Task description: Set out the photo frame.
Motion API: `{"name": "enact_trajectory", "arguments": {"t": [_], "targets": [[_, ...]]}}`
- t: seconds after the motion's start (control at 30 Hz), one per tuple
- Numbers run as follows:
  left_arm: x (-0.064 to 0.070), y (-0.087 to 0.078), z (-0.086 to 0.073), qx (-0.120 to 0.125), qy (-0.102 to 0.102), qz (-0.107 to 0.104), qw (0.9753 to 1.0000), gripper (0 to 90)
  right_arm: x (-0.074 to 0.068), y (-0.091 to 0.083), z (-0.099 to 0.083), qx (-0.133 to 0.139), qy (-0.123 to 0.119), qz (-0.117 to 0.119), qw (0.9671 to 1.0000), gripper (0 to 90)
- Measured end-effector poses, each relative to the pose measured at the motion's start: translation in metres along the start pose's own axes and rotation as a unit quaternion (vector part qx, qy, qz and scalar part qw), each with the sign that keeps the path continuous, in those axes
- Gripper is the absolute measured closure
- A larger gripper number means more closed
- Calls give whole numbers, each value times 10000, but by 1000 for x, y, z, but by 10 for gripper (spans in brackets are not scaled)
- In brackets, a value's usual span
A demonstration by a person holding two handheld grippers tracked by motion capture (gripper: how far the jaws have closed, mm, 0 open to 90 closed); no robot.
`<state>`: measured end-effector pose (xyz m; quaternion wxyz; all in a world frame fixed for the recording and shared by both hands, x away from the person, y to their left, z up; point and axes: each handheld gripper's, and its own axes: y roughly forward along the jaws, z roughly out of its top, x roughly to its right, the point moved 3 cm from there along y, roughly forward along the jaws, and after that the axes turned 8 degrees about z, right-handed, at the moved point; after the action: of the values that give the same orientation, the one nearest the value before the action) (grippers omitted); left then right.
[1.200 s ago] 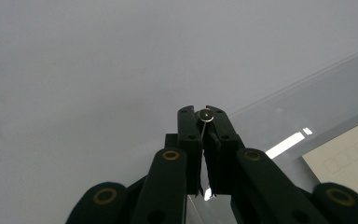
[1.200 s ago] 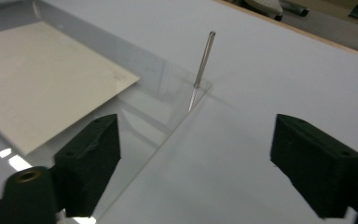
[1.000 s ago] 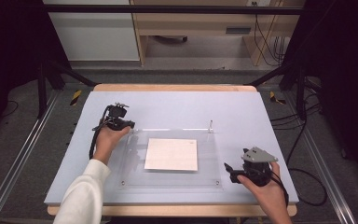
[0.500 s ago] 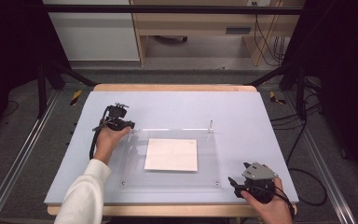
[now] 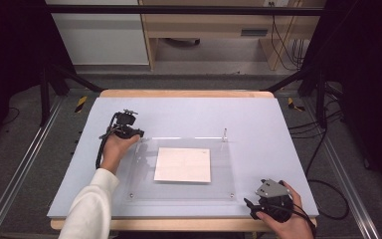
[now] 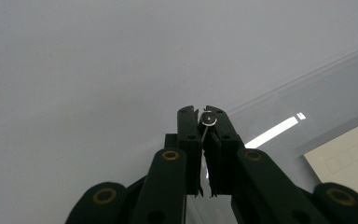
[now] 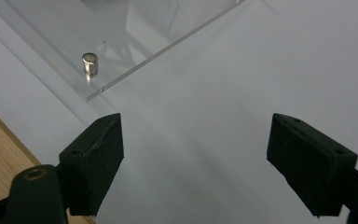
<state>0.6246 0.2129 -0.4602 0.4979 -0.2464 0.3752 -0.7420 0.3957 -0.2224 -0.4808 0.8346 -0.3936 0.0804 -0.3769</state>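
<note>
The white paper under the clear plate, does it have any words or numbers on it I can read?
No readable text anywhere.
White paper: faint lines and small empty boxes, seen in the left gripper view; any print is too faint and small to read.
Clear plate: no label.
Right gripper: grey top plate, no readable marking.

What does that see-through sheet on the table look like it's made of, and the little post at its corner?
The clear sheet looks like glossy acrylic, possibly glass: transparent, with bright polished edges and reflections. The small post appears to be polished metal, silvery and shiny.
</note>
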Motion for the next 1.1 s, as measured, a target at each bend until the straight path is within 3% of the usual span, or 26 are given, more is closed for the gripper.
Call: {"name": "enact_trajectory", "arguments": {"t": [0.2, 0.57, 1.1], "targets": [[0, 1, 1, -18, -19, -23, 10000, 846, -4, 4, -2, -196, -164, 67, 9997, 209], [-2, 2, 1, -68, -41, -75, 9999, 845, -17, 13, 4, -253, -479, 245, 9982, 209], [-3, 4, 1, -128, -17, -132, 9998, 842, -28, 25, 16, -96, -883, 226, 9958, 215]]}}
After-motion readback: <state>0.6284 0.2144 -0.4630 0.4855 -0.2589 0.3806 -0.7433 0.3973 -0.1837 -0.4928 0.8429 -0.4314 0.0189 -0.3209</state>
